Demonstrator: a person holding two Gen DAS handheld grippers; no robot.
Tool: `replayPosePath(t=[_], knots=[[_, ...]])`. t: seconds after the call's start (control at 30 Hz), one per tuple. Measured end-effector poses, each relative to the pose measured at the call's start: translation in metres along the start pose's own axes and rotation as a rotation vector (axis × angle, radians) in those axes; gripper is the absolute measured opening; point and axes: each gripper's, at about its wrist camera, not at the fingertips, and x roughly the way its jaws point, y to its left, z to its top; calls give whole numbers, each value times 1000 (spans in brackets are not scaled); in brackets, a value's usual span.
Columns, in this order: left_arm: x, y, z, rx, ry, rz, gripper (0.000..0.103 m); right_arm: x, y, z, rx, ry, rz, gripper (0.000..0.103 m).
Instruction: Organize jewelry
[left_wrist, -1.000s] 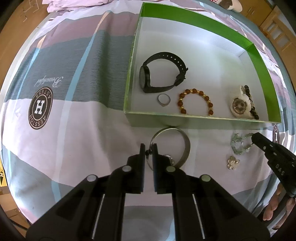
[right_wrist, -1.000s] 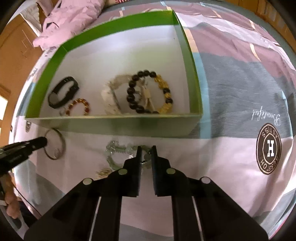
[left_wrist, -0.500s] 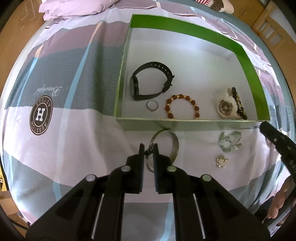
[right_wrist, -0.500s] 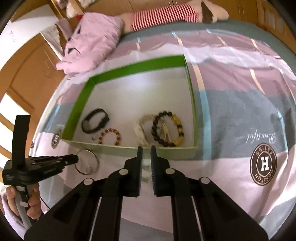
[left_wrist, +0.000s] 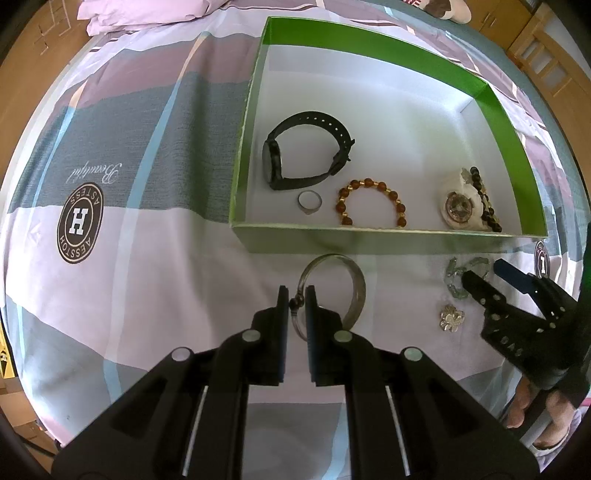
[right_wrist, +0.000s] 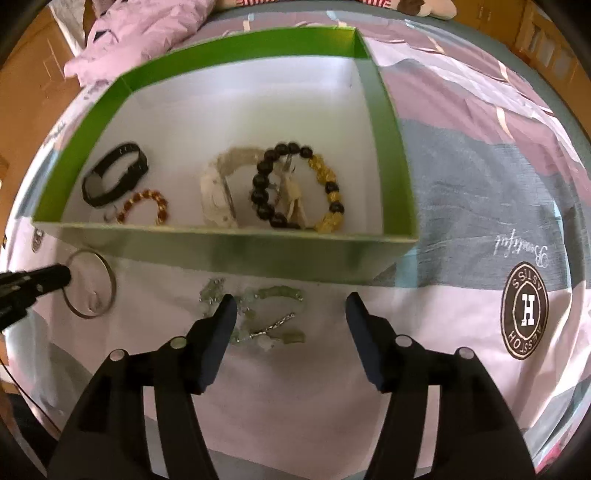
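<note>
So on the bed's striped sheet (left_wrist: 155, 258), the left tool (left_wrist: 296, 301) is pressed nearly together, pinching the near-left rim of the silver bangle (left_wrist: 356, 291), right by a little dark clasp or bead on it; the rest of the bangle lies flat on the sheet just in front of the green box (left_wrist: 369, 238), not touching it as far as I can see. Inside the box, going left to right: a black watch (left_wrist: 306, 151) standing on its edge, a small silver ring (left_wrist: 309, 202) just beside it, an amber bead bracelet (left_wrist: 373, 201), then a cream watch (right_wrist: 218, 192) with a dark-and-yellow bead bracelet (right_wrist: 299, 184) tight against it near the right wall. Further right, outside the box, the right tool (right_wrist: 290, 304) has its jaws spread wide, having just been opening, and it hangs over the pale green bead bracelet (right_wrist: 266, 317), which is bunched up on the sheet. The bracelet sits between the two fingers, more toward the left finger (right_wrist: 221, 321), and neither pad is pressing on it. A small silver flower piece (left_wrist: 451, 318) lies just beside that bracelet, on the near side.
</note>
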Motion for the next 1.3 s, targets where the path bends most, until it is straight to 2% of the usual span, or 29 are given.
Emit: replayPosePath(t=[0.03,0.1,0.17,0.23,0.27,0.37,0.57,0.73,0.83,0.97,1.03,1.1,1.3], knots=[[1,-1,0,1,-1,-1,9,2,2,-1,-11,4,-9,62],[-1,-1,0,3,-5,-2,9,4,8,-4,-44,-1,-42,51],[-1,-2,-2,7,-10,0,9,2,12,-6,-63,-7,-34,23],[-3,-3,-3,7,-13,-2,9,0,11,-7,-55,0,-4,11],[-4,-3,-4,7,-14,-3,8,-1,10,-7,-44,6,29,10],[-10,-3,-4,4,-25,-15,8,-5,7,-6,-18,5,86,7],[-36,-12,-5,34,-78,-43,9,-37,5,1,-3,-63,124,7],[-29,-17,-5,54,-71,1,9,-67,3,5,-16,-146,137,7],[-9,-12,-6,38,-12,16,15,-67,2,5,-12,-139,146,7],[1,-15,-10,34,25,-40,15,-59,5,3,-9,-110,142,7],[0,-23,-12,60,18,-63,24,-54,8,3,-5,-101,145,7],[-1,-33,-14,95,6,-55,31,-52,9,2,-7,-96,149,7],[17,-45,-15,127,36,-26,30,-49,11,1,-13,-94,151,7]])
